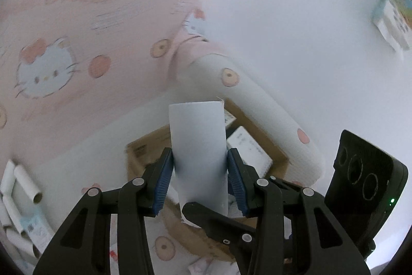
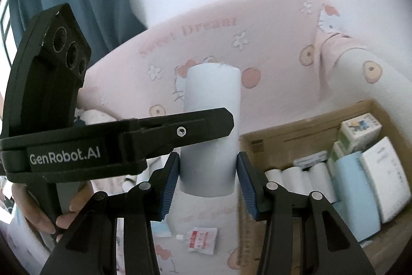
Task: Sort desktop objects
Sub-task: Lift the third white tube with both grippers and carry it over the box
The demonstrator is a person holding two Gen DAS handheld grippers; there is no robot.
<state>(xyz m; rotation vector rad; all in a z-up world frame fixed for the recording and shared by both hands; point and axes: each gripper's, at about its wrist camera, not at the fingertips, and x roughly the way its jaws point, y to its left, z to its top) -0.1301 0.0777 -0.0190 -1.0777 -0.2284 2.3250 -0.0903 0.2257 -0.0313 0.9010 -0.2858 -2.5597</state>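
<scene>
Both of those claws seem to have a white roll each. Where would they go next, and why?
Probably a short carry over the cardboard box, then lower. Each gripper, left and right, holds a white paper roll upright between its fingers, and similar white rolls already lie in a row inside that box, below and to the right.

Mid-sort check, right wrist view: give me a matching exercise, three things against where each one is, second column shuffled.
Things:
1. paper roll
2. red-and-white sachet
3. light blue pack

Places:
A. inside the cardboard box
B. between the pads of the right gripper
C. lying on the printed sheet, outside the box

Pairs: 1-B, 2-C, 3-A.
</scene>
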